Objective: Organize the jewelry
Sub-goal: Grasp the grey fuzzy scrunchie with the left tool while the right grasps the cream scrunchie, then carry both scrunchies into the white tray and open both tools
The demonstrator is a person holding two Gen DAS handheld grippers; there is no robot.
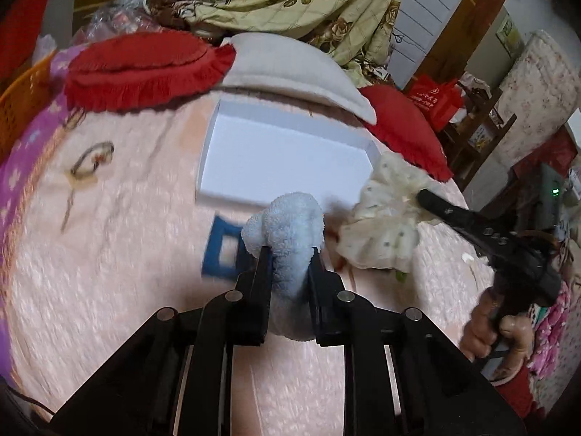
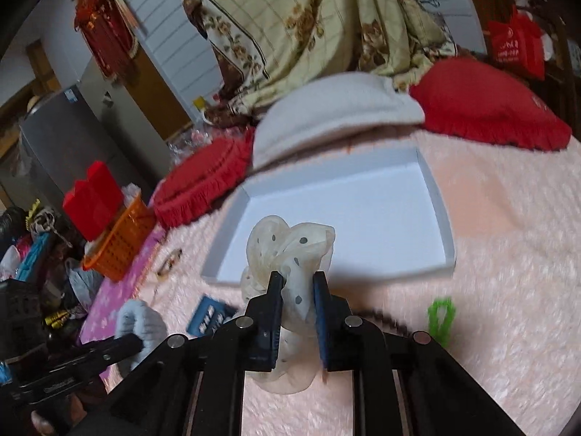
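On the left, the left tongs [image 1: 288,254] are clamped on a pale blue fluffy hair tie [image 1: 285,225], which bulges up between the pads and is lifted clear of the pink blanket [image 1: 120,254] covering the bed. Just behind it lies a blue square clip [image 1: 223,254], still on the blanket.

In the middle sits the white tray [image 1: 207,160], a shallow open box. Its floor looks bare in both views, so nothing appears to have been sorted into it yet.

To the right, the right tongs [image 2: 297,279] are closed on a cream dotted hair tie [image 2: 290,247], its gauzy ruffles spilling above and below the pads. From the left camera this tie hangs by the tray's near right corner, held by a hand [image 1: 494,327] gripping the tool. Further right on the blanket lie a green clip [image 2: 441,314] and what seems to be a dark string of beads [image 2: 392,321], partly hidden behind the tongs.

My reading is that the task is in its early part: two pieces are picked up and close to the tray, not yet dropped in, and at least the blue clip, the green clip and the beads remain to be gathered.
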